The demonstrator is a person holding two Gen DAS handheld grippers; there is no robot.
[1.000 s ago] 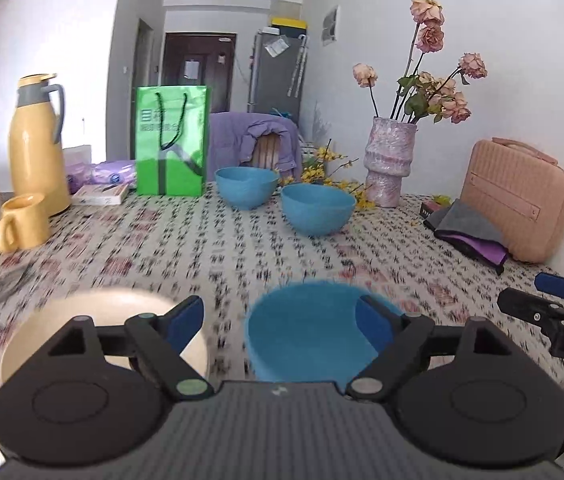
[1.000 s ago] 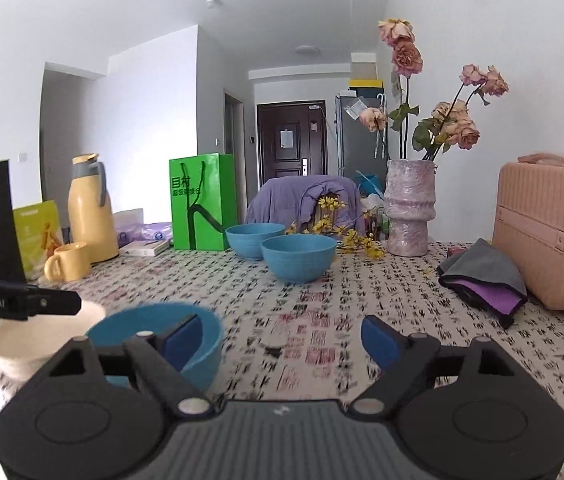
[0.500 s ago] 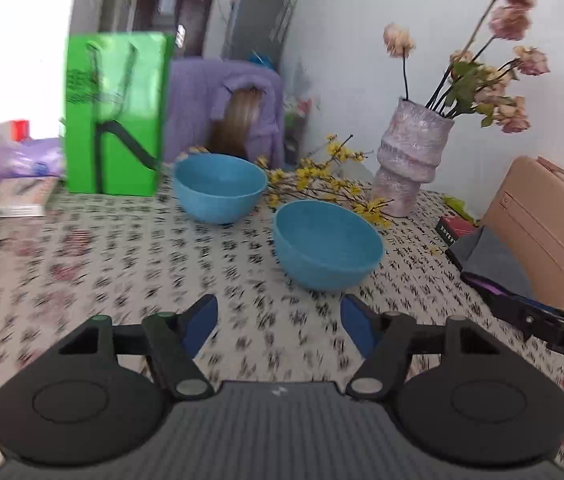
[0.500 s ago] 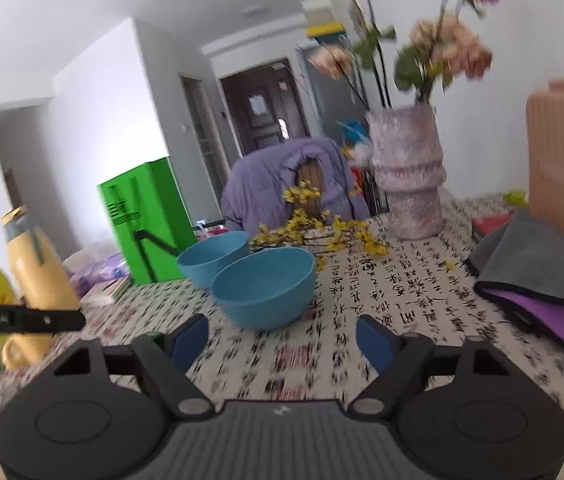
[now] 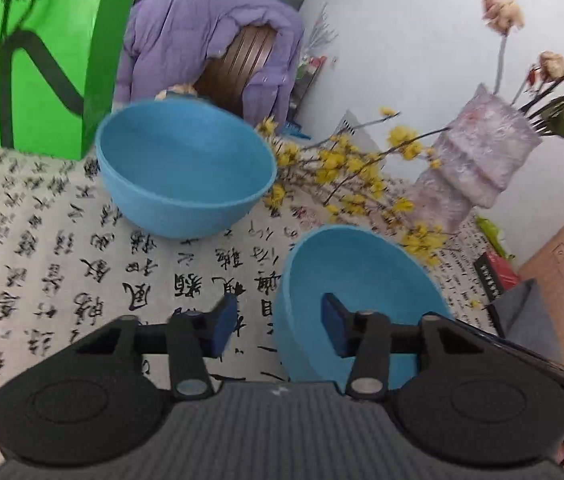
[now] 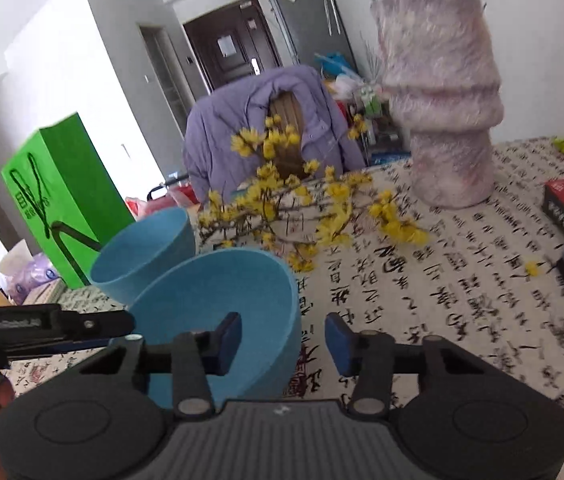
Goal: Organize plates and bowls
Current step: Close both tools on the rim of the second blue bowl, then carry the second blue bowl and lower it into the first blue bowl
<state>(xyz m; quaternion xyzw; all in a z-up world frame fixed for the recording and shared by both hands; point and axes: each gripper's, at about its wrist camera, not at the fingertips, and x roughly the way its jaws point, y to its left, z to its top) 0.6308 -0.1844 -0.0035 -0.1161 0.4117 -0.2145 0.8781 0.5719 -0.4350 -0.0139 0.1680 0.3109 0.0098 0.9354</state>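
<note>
At the near edge of the worktop (image 5: 62, 264), the left gripper (image 5: 278, 322) and right gripper (image 6: 280, 338) straddle opposite rim walls of the nearer blue bowl (image 5: 362, 292). Both sets of jaws have just been closing, one pad inside and one outside the rim, not yet pressing. Beyond it stands the farther blue bowl (image 5: 186, 168), apart; then yellow flower sprigs (image 6: 294, 204), green bag (image 5: 34, 52), vase (image 6: 442, 100).

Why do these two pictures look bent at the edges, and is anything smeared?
Both views are fisheye, with dark rounded corners. In the left wrist view the tall green paper bag bows outward and the far round blue bowl looks soft. In the right wrist view the fuzzy pink vase is smeared by motion, and the black-lettered white tablecloth blurs.
</note>
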